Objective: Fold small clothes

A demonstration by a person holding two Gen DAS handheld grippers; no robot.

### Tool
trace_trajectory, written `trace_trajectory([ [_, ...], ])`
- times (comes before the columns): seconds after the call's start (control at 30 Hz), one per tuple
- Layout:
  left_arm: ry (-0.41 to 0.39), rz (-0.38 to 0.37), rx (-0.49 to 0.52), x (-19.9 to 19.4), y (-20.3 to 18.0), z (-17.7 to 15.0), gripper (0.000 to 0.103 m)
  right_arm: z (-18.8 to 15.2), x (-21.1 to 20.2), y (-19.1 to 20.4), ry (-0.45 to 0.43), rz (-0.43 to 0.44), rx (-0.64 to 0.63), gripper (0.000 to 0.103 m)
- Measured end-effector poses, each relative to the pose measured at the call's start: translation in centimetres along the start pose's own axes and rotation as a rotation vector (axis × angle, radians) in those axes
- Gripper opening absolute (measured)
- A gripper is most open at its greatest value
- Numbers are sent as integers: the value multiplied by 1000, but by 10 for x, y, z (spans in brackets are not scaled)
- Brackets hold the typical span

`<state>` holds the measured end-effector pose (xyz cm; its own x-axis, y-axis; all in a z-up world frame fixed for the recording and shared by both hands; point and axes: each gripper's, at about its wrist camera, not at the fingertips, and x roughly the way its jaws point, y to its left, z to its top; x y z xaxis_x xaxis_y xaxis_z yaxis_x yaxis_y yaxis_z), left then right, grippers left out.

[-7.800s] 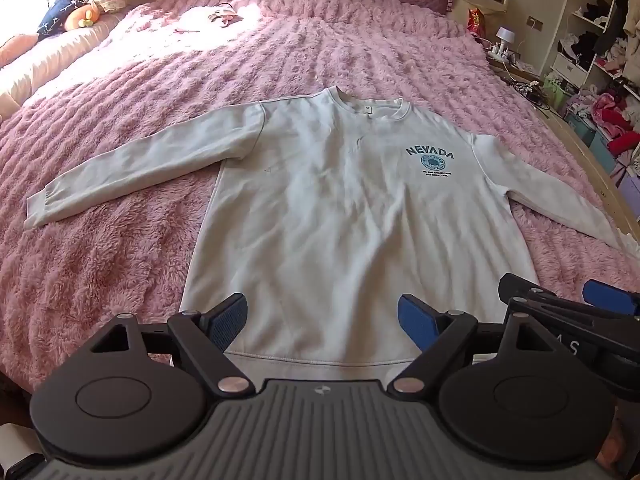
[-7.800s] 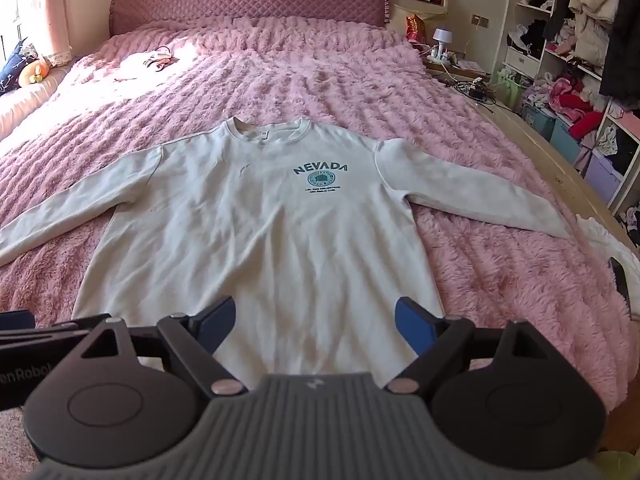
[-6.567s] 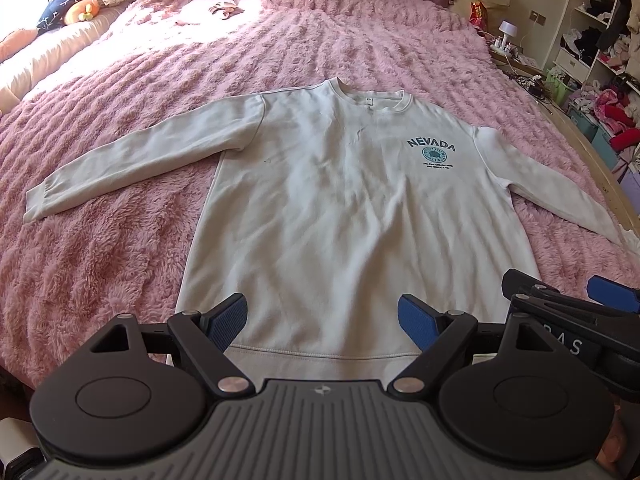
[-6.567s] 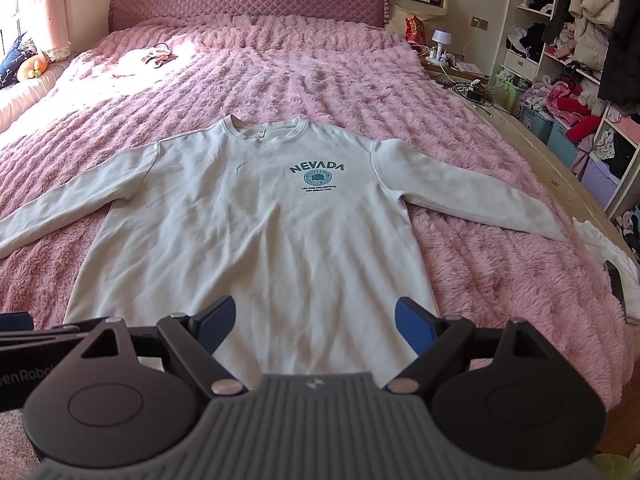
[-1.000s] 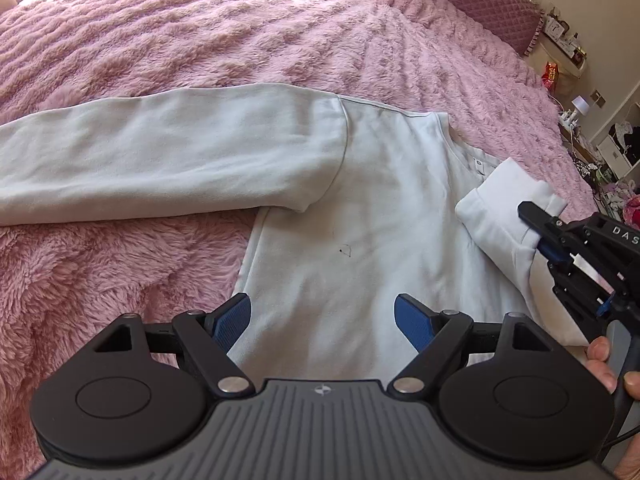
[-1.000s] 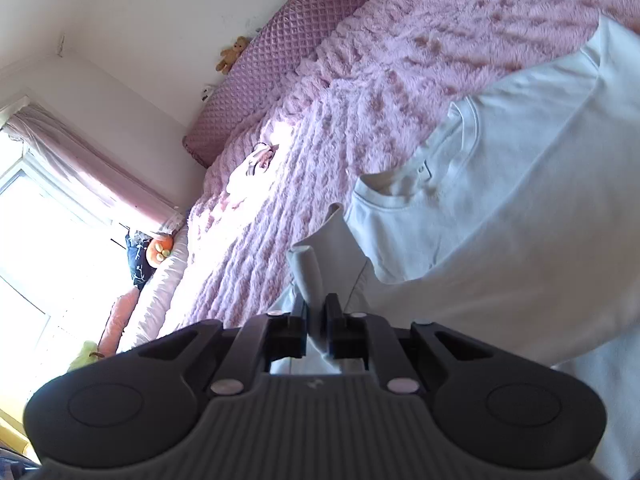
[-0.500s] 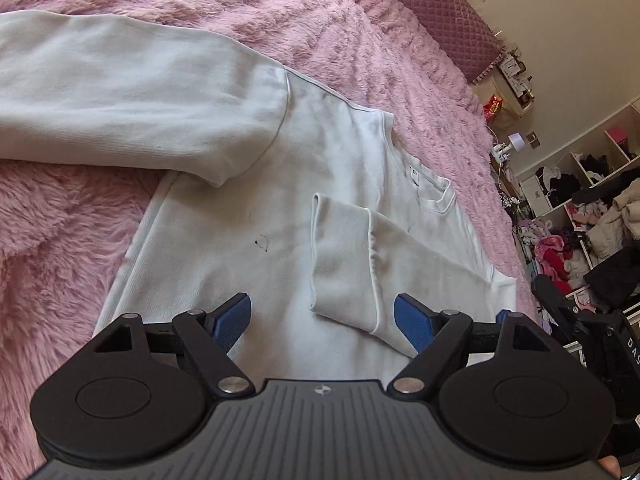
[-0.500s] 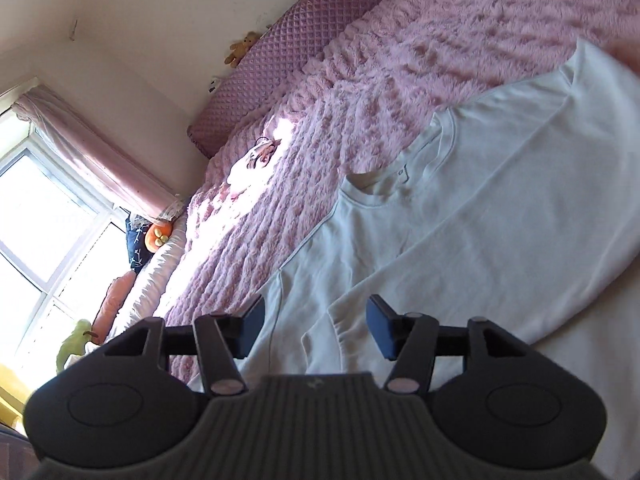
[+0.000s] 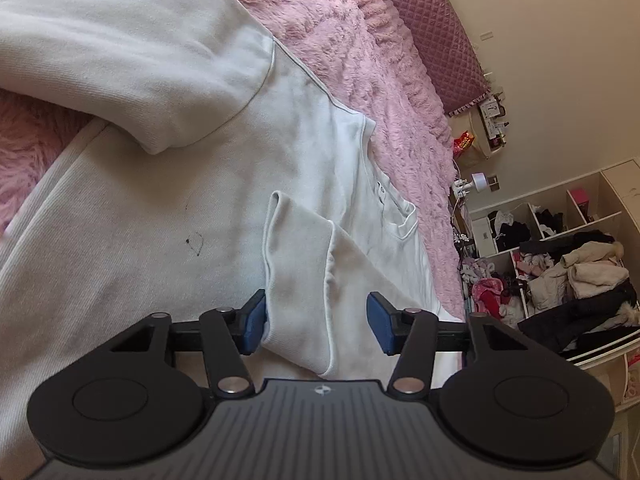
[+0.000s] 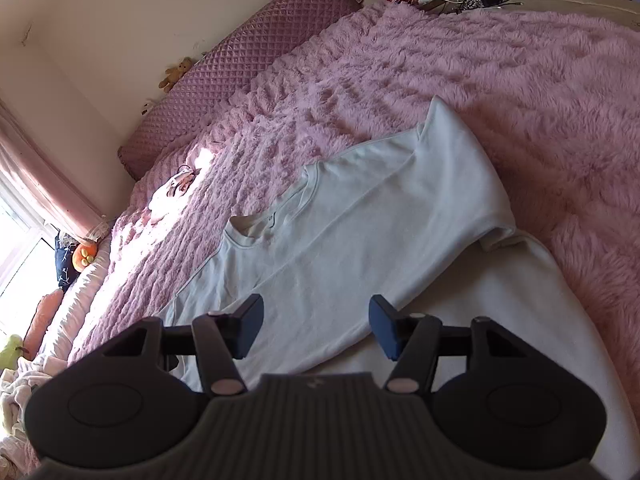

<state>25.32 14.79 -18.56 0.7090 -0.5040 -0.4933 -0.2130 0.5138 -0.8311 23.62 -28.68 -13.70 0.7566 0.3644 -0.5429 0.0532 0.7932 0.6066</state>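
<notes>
A white sweatshirt [image 9: 168, 216] lies flat on the pink fluffy bed. Its right sleeve is folded across the chest, with the ribbed cuff [image 9: 298, 264] lying below the neckline [image 9: 394, 216]. My left gripper [image 9: 316, 322] is open, its blue pads on either side of the cuff's near end, the left pad touching it. The other sleeve [image 9: 120, 48] stretches out to the left. In the right wrist view my right gripper [image 10: 316, 324] is open and empty above the folded sleeve [image 10: 360, 256] of the sweatshirt.
The pink blanket [image 10: 520, 92] covers the bed around the sweatshirt. A quilted headboard [image 10: 248, 56] stands at the far end. Open shelves with piled clothes [image 9: 568, 272] stand beside the bed. Pillows and toys [image 10: 80, 256] lie by the window.
My right gripper let go of the sleeve cuff, opened and drew back. My left gripper moved in toward the cuff, which now lies between its pads.
</notes>
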Motion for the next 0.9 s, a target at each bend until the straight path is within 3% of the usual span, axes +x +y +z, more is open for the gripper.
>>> trace_trajectory([
  [0.03, -9, -12, -21, 1, 1, 0, 12, -1, 3, 0, 3, -2, 5, 56],
  [0.07, -14, -19, -29, 2, 2, 1, 6, -1, 4, -1, 4, -5, 7, 56],
  [0.13, -41, -41, -16, -1, -4, 2, 6, -2, 5, 1, 6, -10, 4, 56],
  [0.27, -128, -122, 112, -21, -34, 4, 6, 1, 5, 4, -5, -26, -21, 56],
  [0.33, -220, -159, 184, -42, -50, 2, 6, 2, 5, 5, -10, -33, -24, 56],
  [0.43, -322, -128, 277, -64, -61, 4, 6, 3, 6, 3, -8, -40, -15, 56],
  [0.73, -258, 149, 212, -36, 11, 24, 6, 0, 10, -1, 1, -131, -29, 56],
  [0.8, -232, 155, 217, -35, 20, 18, 6, 2, 11, -6, -1, -159, -32, 57],
  [0.9, -201, 103, 198, -36, 26, 18, 8, 6, 14, -19, -1, -173, 19, 57],
])
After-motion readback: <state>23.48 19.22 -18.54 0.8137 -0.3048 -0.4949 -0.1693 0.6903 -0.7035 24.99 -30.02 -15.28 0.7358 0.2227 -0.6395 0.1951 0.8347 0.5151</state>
